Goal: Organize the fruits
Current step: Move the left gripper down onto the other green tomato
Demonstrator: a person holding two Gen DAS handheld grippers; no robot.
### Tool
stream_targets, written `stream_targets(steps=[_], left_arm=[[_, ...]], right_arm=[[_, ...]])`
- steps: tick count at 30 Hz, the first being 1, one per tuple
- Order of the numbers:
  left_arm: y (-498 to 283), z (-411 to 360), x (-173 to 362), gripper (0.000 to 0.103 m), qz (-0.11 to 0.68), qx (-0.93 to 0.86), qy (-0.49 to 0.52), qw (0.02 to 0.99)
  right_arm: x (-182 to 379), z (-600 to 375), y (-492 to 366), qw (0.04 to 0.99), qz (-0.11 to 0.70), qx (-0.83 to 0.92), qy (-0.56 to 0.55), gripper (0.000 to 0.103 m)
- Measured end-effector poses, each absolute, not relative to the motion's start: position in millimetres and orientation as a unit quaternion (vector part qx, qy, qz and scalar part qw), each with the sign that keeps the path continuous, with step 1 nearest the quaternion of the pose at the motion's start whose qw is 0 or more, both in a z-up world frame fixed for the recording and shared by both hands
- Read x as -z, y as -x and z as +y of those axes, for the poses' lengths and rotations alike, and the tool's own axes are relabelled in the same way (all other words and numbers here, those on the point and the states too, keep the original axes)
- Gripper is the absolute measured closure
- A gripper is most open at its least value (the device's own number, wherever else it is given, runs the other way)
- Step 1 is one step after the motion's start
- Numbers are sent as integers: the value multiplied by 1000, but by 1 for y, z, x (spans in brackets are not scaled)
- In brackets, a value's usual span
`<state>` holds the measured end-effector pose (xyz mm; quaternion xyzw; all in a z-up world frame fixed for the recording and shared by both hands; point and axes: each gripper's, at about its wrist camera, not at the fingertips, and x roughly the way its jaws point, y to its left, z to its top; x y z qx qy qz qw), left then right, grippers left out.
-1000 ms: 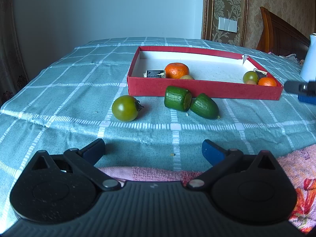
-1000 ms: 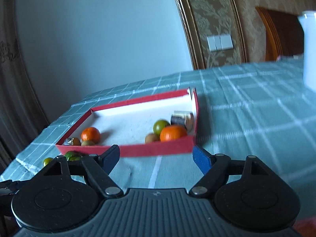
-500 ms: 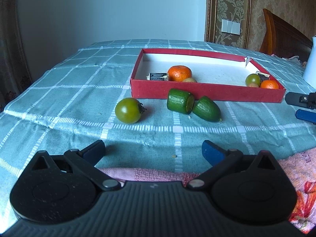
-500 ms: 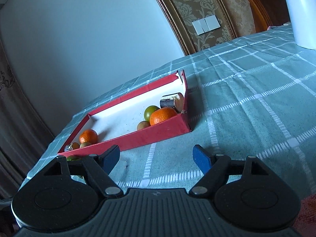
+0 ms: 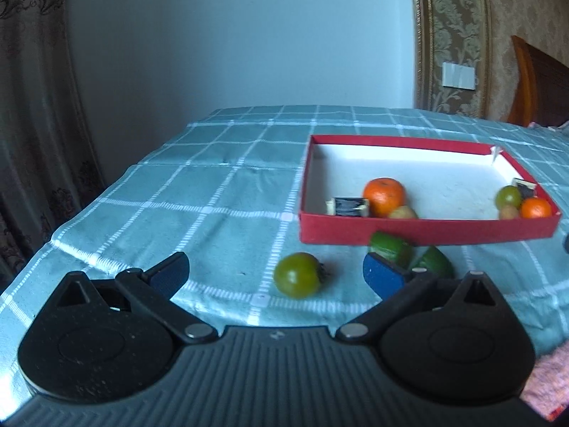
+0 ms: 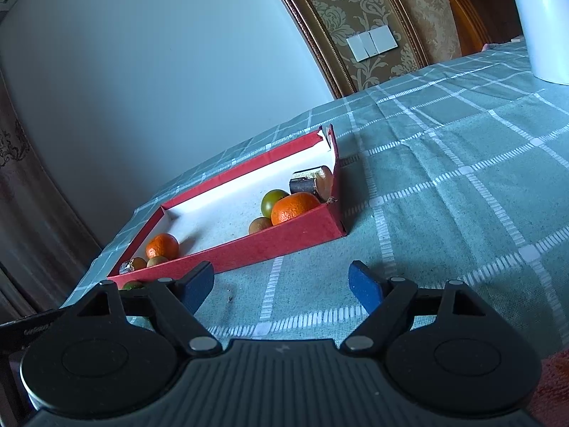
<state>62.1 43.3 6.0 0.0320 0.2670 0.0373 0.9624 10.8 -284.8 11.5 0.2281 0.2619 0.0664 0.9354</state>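
A teal checked tablecloth covers the table in front of a pale wall. The left gripper hangs low over the cloth with its blue fingers spread wide and holding nothing; a green tomato lies on the cloth between the fingertips, just ahead of them. Two green cucumber pieces lie beside it, partly behind the right fingertip, close to the near wall of the red box. Inside are two oranges, a small green fruit and dark wrapped pieces. The right gripper is likewise spread and empty, facing the box's corner.
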Motion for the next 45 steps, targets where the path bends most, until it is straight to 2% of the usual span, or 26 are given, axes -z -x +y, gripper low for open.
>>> stream_targets(steps=[2, 5, 14, 20, 25, 35, 38, 43, 45], left_arm=[[-69, 44, -3, 1, 271, -42, -34, 961], [-77, 44, 3, 11, 283, -41, -37, 958], [-91, 43, 20, 12, 313, -37, -29, 949], [-90, 45, 20, 20, 311, -26, -19, 950], [-87, 45, 20, 32, 306, -10, -15, 952], [-86, 50, 20, 39, 305, 3, 2, 952], [-86, 52, 19, 45, 303, 3, 8, 953], [-83, 56, 18, 62, 297, 15, 24, 954], [-83, 57, 18, 65, 296, 18, 27, 955]], right_arm=[[-11, -285, -11, 935, 262, -66, -228, 20], [-11, -285, -11, 935, 262, -67, -229, 20], [-11, -285, -11, 935, 262, -66, -229, 20], [-10, -285, -12, 935, 263, -66, -229, 20], [-10, -285, -12, 935, 264, -65, -229, 20], [-8, -285, -14, 934, 267, -58, -231, 20], [-8, -286, -14, 934, 267, -57, -232, 20], [-8, -287, -14, 933, 267, -52, -234, 20], [-8, -287, -13, 933, 268, -51, -234, 20]])
